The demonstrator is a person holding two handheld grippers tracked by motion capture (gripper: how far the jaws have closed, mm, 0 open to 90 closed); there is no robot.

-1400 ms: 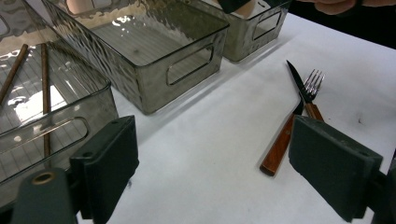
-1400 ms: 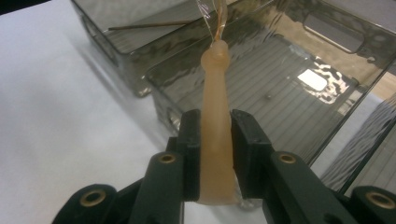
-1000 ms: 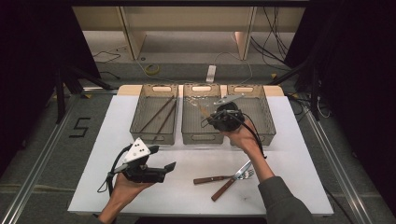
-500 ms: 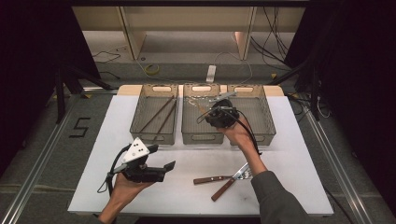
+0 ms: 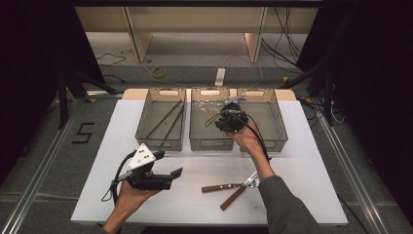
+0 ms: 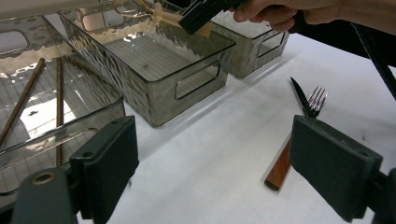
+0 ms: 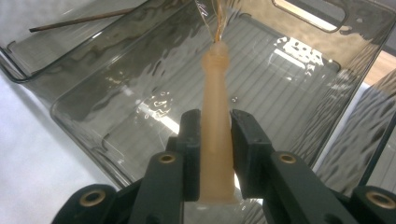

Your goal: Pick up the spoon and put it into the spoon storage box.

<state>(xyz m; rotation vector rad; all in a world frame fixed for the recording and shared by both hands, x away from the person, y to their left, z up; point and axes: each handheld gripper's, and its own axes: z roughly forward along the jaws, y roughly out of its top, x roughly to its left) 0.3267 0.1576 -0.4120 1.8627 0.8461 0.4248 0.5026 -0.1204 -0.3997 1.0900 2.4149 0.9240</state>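
So the person's right hand-held gripper (image 5: 225, 117) has its jaws pinched on the pale beige handle (image 7: 217, 140) of a utensil, probably a spoon or fork with a clear head, though the far end is too glary to say for sure. It hangs over the middle bin (image 5: 210, 141) of the three smoky plastic bins at the far side of the bench (image 5: 302, 161), with the handle pointing down into it. The pads sit on either side of the handle about halfway along, so the grip looks fairly centred. To do this drop well, the person would probably want to bring the utensil lower and flatter before opening, so it lands along the ribbed floor of the bin instead of tipping against the wall or bouncing out. Keeping it lined up with the long side of the bin should help, since the piece looks long compared to the bin's width. The left bin (image 5: 160, 124) already has two dark chopsticks (image 5: 168, 119) in it, so this looks like a sort by type, and the middle one seems right for this piece. The left hand-held gripper (image 5: 178, 171) hovers wide open and empty at the near left of the bench. A wooden-handled knife (image 5: 234, 197) and fork (image 5: 229, 186) lie crossed at the near right, likely next up.
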